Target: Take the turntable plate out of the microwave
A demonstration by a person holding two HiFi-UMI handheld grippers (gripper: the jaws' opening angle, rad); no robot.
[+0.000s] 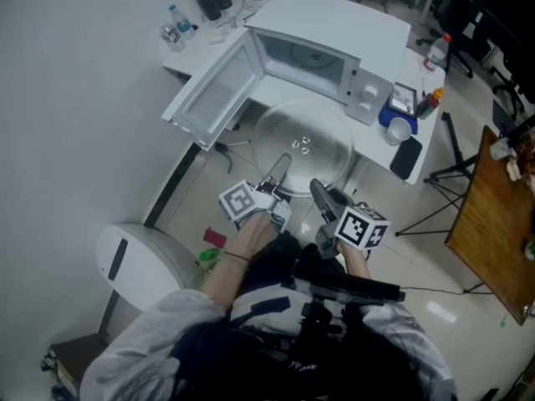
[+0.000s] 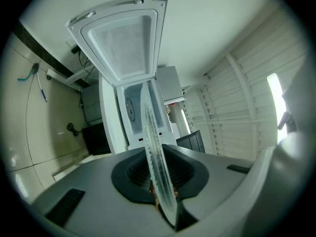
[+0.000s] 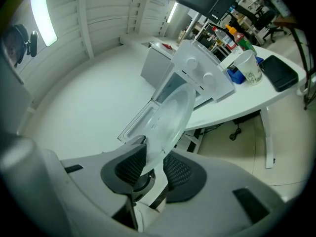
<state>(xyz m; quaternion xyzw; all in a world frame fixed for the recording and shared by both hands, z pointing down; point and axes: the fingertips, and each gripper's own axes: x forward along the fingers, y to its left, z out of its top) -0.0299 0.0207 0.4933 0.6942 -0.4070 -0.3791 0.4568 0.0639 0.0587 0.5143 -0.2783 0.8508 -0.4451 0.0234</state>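
Left fingers: you are pinching the near rim of the round clear glass turntable plate between the dark ribbed pads, which are standing narrow with the glass edge-on between them.
Right fingers: you are gripping the same rim a little farther round, and these pads are standing wider, with the glass slanting up through the gap.
Left gripper: you are reaching it forward from your left hand, with its marker cube sitting just behind the jaws.
Right gripper: you are holding it just beside the left one, with its marker cube facing up near your wrist.
Plate's place: you are holding it in the air, outside the oven, in front of the open cavity and over the near edge of the table.
White microwave: it is sitting on the table beyond the plate, its hinged white door hanging open to the left.
White table: it is carrying the microwave, a white mug and a flat black object to the right of the oven.
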